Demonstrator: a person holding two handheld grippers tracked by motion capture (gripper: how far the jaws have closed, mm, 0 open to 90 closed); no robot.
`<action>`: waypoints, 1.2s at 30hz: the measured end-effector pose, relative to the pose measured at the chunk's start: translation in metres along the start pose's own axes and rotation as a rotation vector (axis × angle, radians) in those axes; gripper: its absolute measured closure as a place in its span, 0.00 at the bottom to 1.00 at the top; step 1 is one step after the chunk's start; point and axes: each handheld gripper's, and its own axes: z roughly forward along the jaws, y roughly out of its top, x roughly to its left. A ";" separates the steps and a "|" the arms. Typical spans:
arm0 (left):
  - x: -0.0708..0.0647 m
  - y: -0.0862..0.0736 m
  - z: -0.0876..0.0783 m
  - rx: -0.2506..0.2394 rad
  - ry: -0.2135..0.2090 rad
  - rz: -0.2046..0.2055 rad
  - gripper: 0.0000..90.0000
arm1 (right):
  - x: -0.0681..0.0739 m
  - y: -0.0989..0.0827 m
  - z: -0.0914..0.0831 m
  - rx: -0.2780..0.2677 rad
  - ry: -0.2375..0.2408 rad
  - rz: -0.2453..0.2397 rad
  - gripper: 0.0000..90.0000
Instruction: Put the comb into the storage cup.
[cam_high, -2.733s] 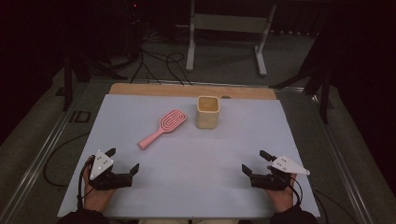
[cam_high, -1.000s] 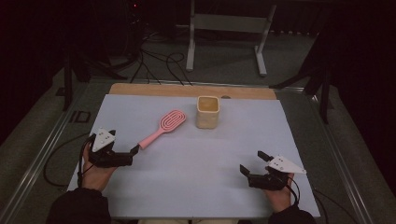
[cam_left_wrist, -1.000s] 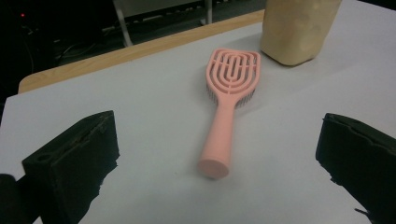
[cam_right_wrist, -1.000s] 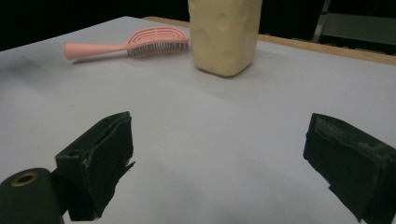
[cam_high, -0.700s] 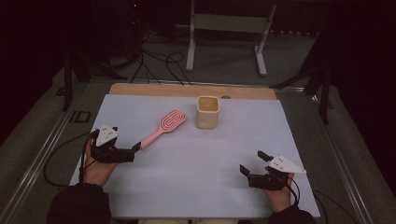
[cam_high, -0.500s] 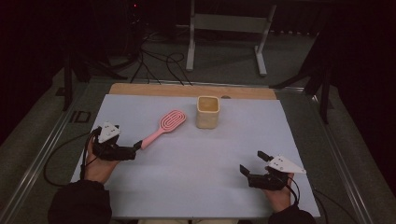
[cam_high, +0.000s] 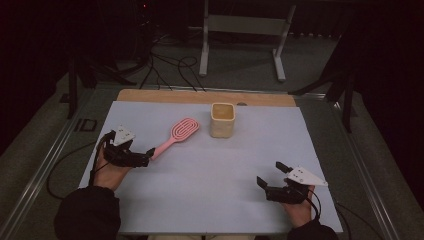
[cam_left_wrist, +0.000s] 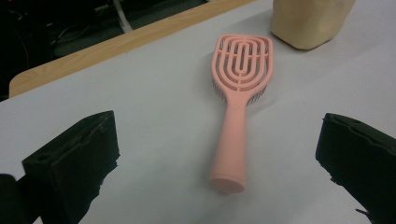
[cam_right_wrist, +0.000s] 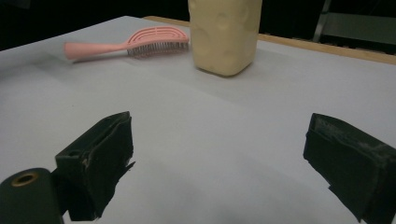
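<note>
L gripper (cam_high: 141, 156) sits at the near-left of the mat (cam_high: 210, 195), jaws spread wide, nothing between them. Brush (cam_high: 176, 136) lies flat on the mat just far-right of it, handle end nearest the gripper, head pointing far-right toward the cup (cam_high: 222, 120). Head and cup are near each other but apart.

Key relation: in the left gripper view the brush (cam_left_wrist: 238, 112) runs almost straight away from the camera, handle butt centred between the two jaws and a bit ahead of them. So the long axis is roughly in line w/ the gripper's reach, not across it. Jaws straddle the handle line but don't touch it yet. Likely next: push fwd a little, then close on the handle.

R gripper (cam_high: 272, 181) is at the near-right, well apart from the brush, jaws also wide open and empty. In the right gripper view the brush (cam_right_wrist: 126, 44) lies far-left and the cup (cam_right_wrist: 224, 35) straight ahead. L hand (cam_high: 111, 167) is clearly the nearer one.

Vs 2.7 s ago: L gripper has moved from the near edge up and in toward the handle, closing the gap over the last sec. Brush, cup and R gripper unchanged.
</note>
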 end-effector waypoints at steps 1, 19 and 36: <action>0.000 0.000 0.001 0.004 -0.001 0.000 0.00 | 0.000 0.000 0.000 0.000 0.000 -0.002 0.09; 0.000 0.007 0.025 0.076 0.004 0.024 0.00 | 0.000 0.000 0.000 0.001 0.000 -0.002 0.09; -0.005 0.013 0.048 0.155 -0.007 0.073 0.00 | 0.000 0.000 0.000 0.002 0.001 -0.004 0.09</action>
